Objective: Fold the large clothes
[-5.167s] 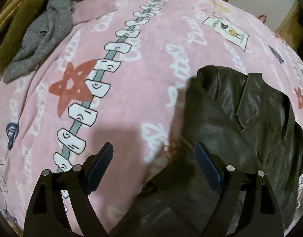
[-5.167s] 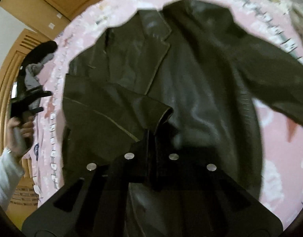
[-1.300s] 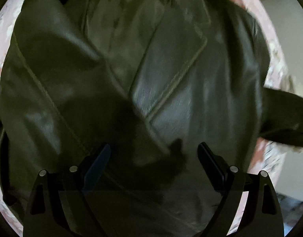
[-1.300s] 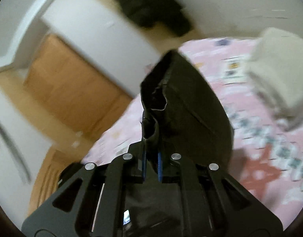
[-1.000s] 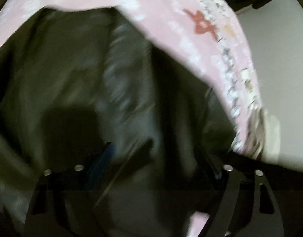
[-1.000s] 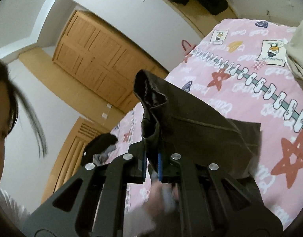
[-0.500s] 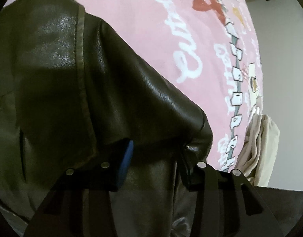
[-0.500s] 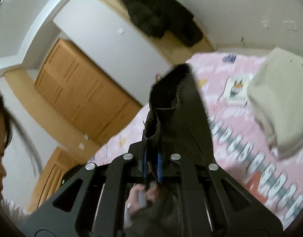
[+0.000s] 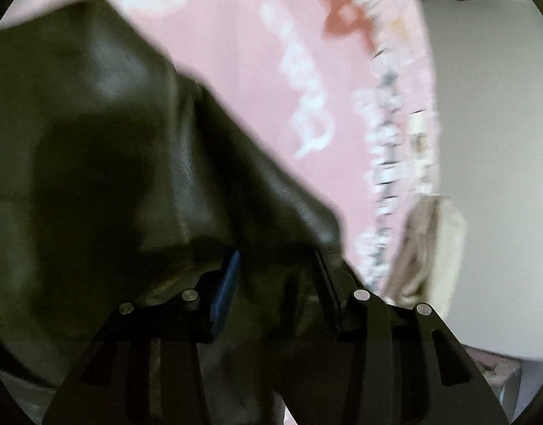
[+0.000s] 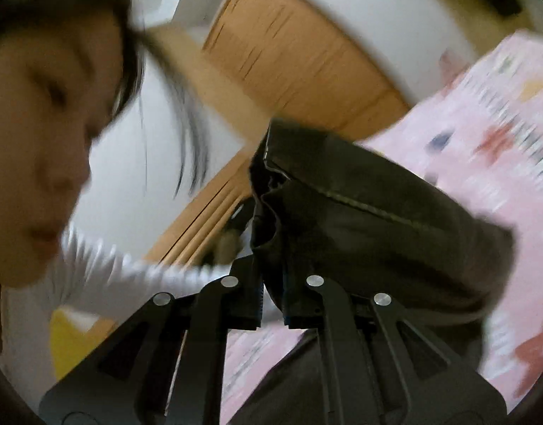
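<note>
1. The dark leather jacket (image 9: pixel 137 163) is partly lifted off the pink printed bed cover (image 9: pixel 264 81). In the right wrist view a stitched, bunched edge of the jacket (image 10: pixel 360 219) stands above the bed cover (image 10: pixel 484 134); the rest trails down to it.

2. The right tool (image 10: pixel 271 304) is clamped on that bunched edge. Its two fingers stand close together with the leather pinched between them.

3. The left tool (image 9: pixel 276 283) sits around a fold of the jacket. Leather fills the gap between the blue pad (image 9: pixel 225 290) and the opposite finger, but the fingers stand well apart. Motion blur prevents confirming a firm clamp; cannot tell.

4. Judged step: both tools carry one edge of the jacket to lay it over the body of the garment. The fold is in transit and not yet set down.

5. Judged next move: lower the held edge onto the jacket lying on the bed cover, align it with the edge below, then part the tools. Stiff leather may spring back, so press the crease flat.

6. A beige cloth (image 9: pixel 430 244) lies beyond the jacket at the bed cover's edge, apart from the jacket.
</note>
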The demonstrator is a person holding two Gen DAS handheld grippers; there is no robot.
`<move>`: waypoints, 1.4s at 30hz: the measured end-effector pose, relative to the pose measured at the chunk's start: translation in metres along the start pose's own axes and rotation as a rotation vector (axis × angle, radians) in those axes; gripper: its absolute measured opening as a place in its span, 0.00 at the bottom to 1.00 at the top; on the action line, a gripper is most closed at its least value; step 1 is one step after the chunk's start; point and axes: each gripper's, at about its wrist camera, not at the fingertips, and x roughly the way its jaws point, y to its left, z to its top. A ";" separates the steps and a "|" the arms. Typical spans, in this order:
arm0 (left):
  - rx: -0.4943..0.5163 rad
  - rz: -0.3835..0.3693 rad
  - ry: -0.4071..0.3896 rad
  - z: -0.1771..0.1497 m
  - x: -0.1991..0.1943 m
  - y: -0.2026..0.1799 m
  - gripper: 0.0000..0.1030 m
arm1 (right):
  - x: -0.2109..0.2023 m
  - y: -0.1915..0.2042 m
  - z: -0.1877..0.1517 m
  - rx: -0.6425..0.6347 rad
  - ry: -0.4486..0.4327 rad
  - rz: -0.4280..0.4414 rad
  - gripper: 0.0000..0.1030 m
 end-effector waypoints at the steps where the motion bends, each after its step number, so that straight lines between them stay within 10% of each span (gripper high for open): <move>1: 0.011 -0.017 -0.012 0.002 -0.018 0.002 0.42 | 0.021 0.001 -0.010 -0.003 0.073 0.023 0.07; 13: 0.095 0.093 -0.128 -0.098 -0.206 0.125 0.49 | 0.162 0.008 -0.114 0.068 0.537 0.130 0.07; 29: 0.129 0.181 0.063 -0.305 -0.164 0.198 0.52 | 0.267 0.019 -0.323 -0.277 1.036 -0.090 0.07; 36: 0.187 0.275 0.116 -0.324 -0.113 0.204 0.59 | 0.259 0.011 -0.318 -0.157 0.978 -0.245 0.13; 42: 0.166 0.337 0.080 -0.335 -0.087 0.225 0.58 | 0.214 -0.007 -0.242 -0.007 0.931 -0.376 0.16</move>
